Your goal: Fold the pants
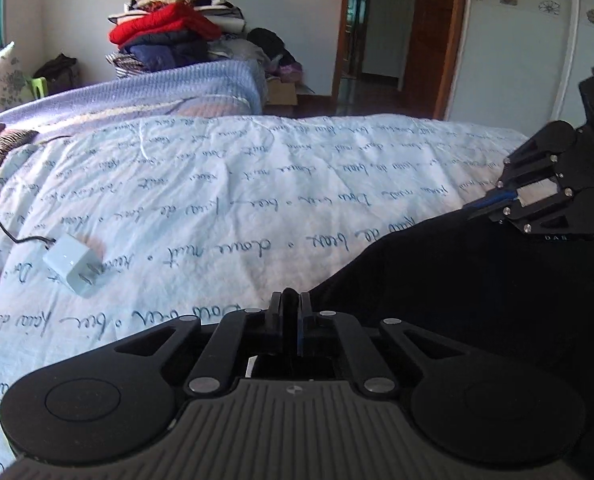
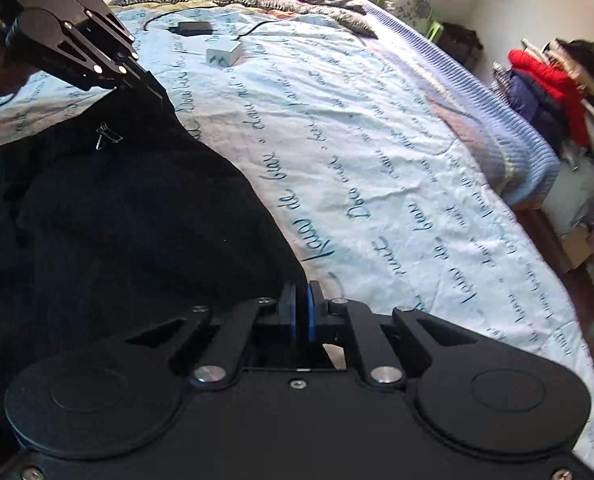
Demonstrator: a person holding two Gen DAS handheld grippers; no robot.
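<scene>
Left gripper point(image 1: 291, 312), black two-finger linkage, jaws pressed together on the edge of the black fabric pants point(image 1: 477, 300); a thin fold of cloth sits between the blue-lined pads. Right gripper point(image 2: 301, 308), same black build, jaws likewise pinched together on the pants' edge point(image 2: 117, 220), blue pads nearly touching with dark cloth between them. The pants lie spread on the pale blue bedsheet printed with dark cursive script point(image 1: 217, 200), draped to the right of the left jaws and to the left of the right jaws. In the right wrist view the left gripper point(image 2: 145, 80) shows far ahead-left of the right jaws, its tips at a corner of the pants, a small metal zipper pull point(image 2: 107, 136) just below them. In the left wrist view the right gripper point(image 1: 485, 204) is ahead-right of the left jaws, tips on the cloth's far edge. A white square plug adapter with black cable point(image 1: 73, 264) lies on the sheet left of the left jaws, well apart from the pants. A heap of folded clothes, red on top point(image 1: 165, 28), sits far ahead beyond the bed.
</scene>
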